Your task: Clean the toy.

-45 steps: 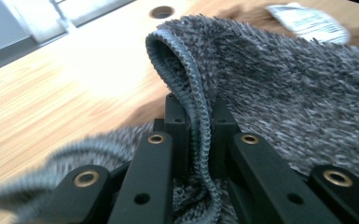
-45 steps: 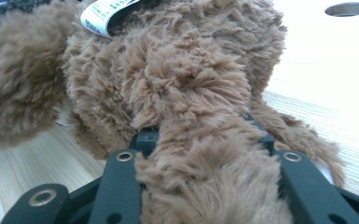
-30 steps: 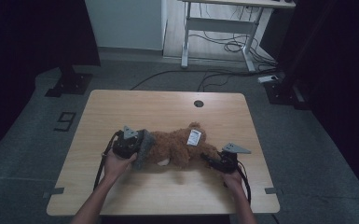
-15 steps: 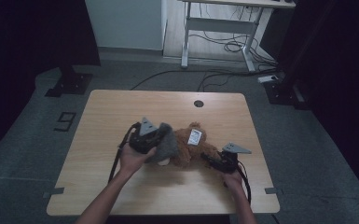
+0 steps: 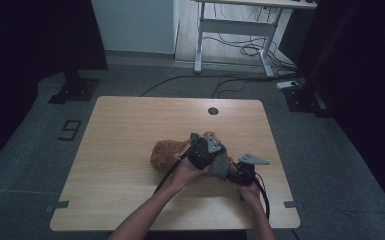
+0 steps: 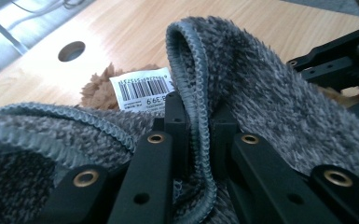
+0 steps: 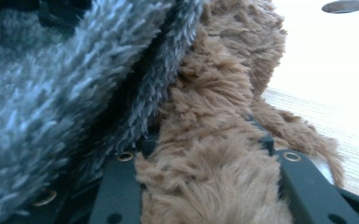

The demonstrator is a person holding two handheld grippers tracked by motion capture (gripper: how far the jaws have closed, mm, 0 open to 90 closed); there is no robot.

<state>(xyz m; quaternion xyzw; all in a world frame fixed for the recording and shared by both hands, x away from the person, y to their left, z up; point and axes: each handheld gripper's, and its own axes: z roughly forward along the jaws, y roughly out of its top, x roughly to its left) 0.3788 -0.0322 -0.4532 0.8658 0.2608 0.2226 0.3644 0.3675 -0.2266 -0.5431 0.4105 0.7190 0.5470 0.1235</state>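
Left hand-held gripper (image 6: 198, 140) clamps grey cloth (image 6: 270, 88) — right (image 7: 205, 186) grips brown plush (image 7: 214, 140).

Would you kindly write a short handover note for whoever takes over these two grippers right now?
Left gripper: shut on the hemmed edge of the grey fleece garment, carried across to the right gripper's side.
Right gripper: shut on the brown plush toy, holding it on the table.
Done: the garment lies over the toy's right part; the barcode tag shows beside it.
Left: the toy's left part is uncovered; the garment probably still needs working over it.
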